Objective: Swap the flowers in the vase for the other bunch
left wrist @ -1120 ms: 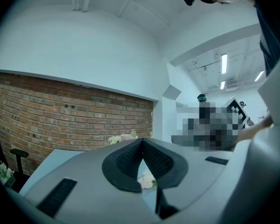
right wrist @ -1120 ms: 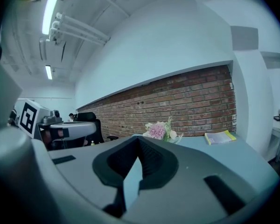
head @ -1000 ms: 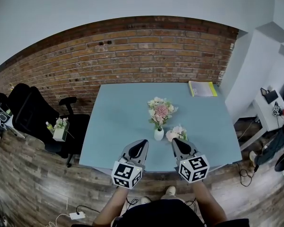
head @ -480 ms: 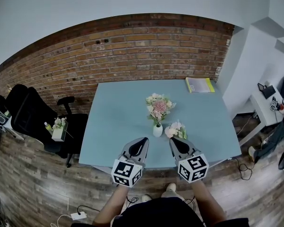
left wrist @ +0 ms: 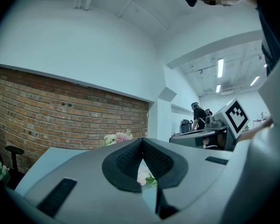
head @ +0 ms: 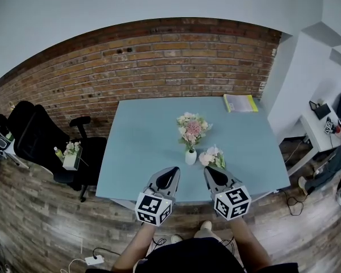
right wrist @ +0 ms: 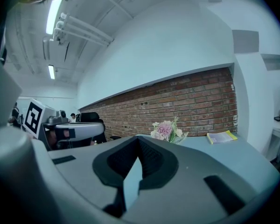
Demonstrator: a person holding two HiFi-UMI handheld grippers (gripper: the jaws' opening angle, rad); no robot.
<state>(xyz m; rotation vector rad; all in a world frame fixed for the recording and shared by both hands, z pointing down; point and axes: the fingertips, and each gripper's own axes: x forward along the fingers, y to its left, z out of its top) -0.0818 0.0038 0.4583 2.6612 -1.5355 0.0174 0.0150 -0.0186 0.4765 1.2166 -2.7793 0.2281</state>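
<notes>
Hovering at lower centre, left claw point(head: 173, 172) and right claw point(head: 209, 171) are clenched, empty; vase point(head: 190, 157) with flowers point(head: 192, 128) stands on table point(head: 142, 147), spare bunch point(head: 211, 157) just right.

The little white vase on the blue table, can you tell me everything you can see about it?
The vase is small, white and smooth, maybe ceramic, with a round belly and a narrower neck. It stands upright on the light blue table, near the front edge. A bunch of pink and white flowers with green leaves sticks out of its top. A second bunch lies on the table just to its right; whether they touch is too small to tell.
</notes>
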